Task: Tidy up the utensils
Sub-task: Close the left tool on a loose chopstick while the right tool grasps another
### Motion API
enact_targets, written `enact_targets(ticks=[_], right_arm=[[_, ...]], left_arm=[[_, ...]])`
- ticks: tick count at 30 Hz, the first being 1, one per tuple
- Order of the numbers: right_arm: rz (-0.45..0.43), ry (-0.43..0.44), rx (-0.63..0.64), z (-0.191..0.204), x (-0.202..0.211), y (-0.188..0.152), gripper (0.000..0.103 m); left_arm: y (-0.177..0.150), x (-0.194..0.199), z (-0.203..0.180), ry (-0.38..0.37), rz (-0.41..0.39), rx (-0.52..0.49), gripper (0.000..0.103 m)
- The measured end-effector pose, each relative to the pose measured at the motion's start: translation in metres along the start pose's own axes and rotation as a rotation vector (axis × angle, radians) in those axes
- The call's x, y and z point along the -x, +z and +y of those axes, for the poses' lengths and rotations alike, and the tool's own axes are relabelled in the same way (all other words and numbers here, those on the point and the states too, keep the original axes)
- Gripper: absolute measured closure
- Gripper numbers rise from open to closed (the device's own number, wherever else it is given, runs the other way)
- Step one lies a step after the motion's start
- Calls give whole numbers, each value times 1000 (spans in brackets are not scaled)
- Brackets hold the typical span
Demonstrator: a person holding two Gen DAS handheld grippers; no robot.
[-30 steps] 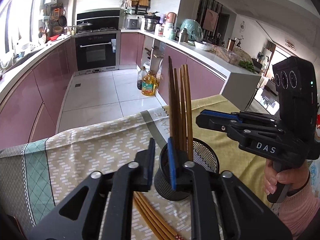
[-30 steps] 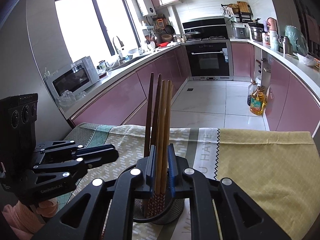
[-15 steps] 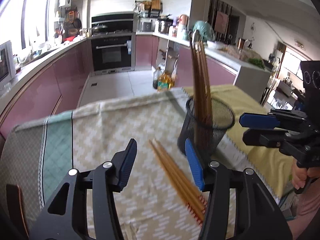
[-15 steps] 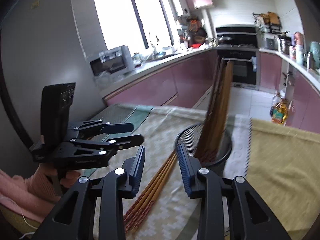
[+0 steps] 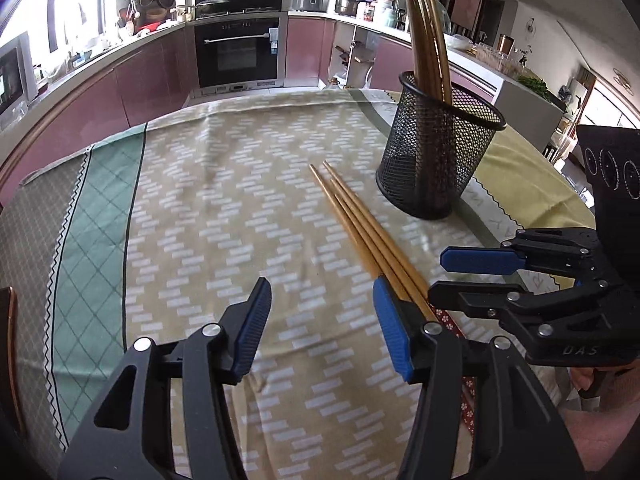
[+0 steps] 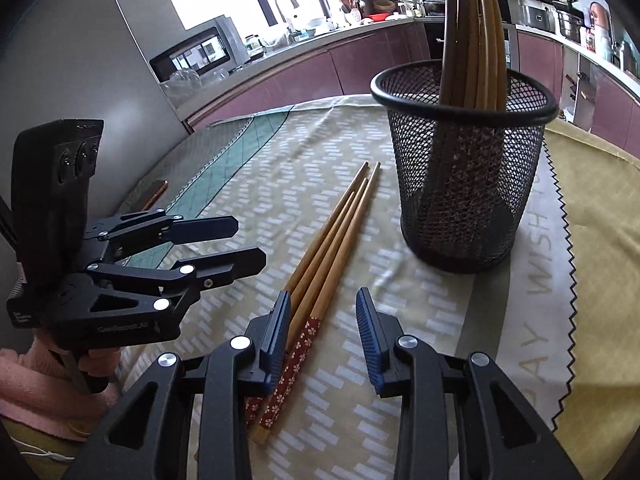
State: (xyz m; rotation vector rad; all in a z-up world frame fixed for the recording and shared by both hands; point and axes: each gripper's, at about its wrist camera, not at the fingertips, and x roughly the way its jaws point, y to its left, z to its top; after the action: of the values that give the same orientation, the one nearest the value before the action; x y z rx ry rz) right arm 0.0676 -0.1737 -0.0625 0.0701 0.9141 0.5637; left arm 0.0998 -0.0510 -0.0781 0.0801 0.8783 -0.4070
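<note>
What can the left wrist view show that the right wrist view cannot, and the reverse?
Only the left wrist view shows the right hand-held gripper, open, and the oven. Only the right wrist view shows the left hand-held gripper, open, and the red flowered ends of the loose chopsticks. Both show the mesh cup holding upright chopsticks, and loose chopsticks lying on the tablecloth beside it.

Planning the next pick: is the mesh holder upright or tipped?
Upright: the mesh holder stands on its base on the tablecloth, chopsticks standing inside.
</note>
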Motion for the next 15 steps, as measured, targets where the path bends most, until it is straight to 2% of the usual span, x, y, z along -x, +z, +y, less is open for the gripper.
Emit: enact_targets(ticks=[15], right_arm=[[20,-64,1,-2,-2,-5,78]], left_arm=[[3,-9,-13,-15,23,-17,49]])
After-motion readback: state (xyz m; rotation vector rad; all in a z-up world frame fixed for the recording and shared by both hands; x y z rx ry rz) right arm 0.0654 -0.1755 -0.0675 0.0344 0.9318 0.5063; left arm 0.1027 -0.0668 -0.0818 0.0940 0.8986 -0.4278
